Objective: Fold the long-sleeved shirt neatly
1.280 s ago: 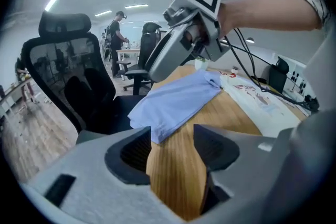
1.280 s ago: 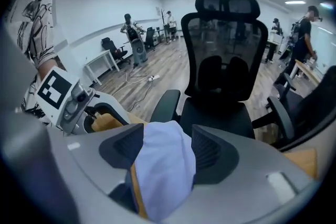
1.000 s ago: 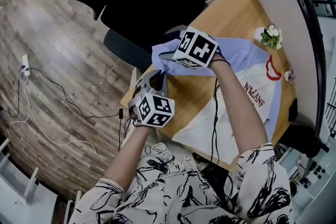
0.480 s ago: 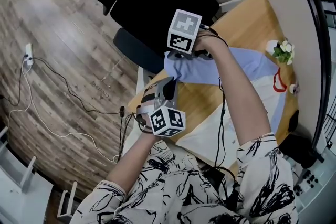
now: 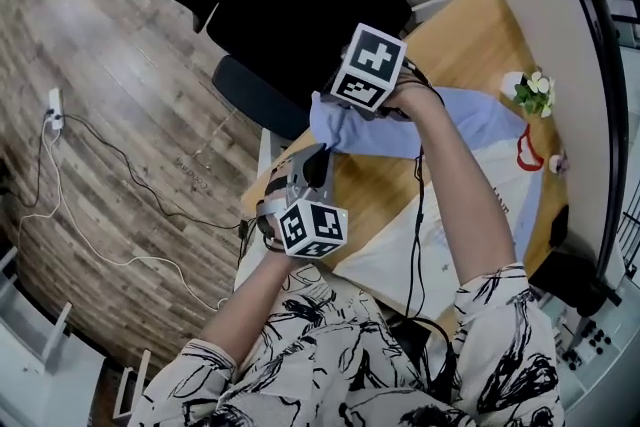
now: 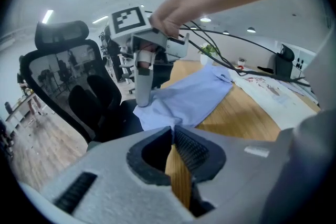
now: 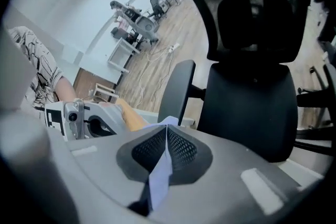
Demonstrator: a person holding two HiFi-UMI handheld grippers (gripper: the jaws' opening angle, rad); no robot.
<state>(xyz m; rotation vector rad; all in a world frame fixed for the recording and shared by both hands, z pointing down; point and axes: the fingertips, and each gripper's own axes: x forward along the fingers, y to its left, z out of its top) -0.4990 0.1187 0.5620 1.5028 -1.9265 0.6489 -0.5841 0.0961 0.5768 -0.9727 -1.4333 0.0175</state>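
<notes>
The shirt lies on the wooden table [image 5: 455, 30]: a white body [image 5: 470, 215] with red print, and a light-blue sleeve [image 5: 400, 133] stretched toward the far left corner. My right gripper [image 5: 338, 105] is at the sleeve's end; its jaws have just been closing and are now shut on a fold of blue fabric [image 7: 160, 176]. My left gripper [image 5: 317, 157] is nearer me at the table's left edge, shut, with the sleeve's edge [image 6: 181, 99] drawn to a point at its tips [image 6: 173, 129]. The left gripper view shows the right gripper [image 6: 143, 104] standing on the sleeve.
A black office chair [image 5: 300, 10] stands just past the table's left corner and fills the right gripper view [image 7: 252, 86]. A small potted plant [image 5: 530, 90] and a dark object [image 5: 556, 210] sit along the table's right side. Cables [image 5: 90, 185] run over the wooden floor.
The right gripper tipped forward and came down slightly at the sleeve's end. The left gripper has stayed about where it was.
</notes>
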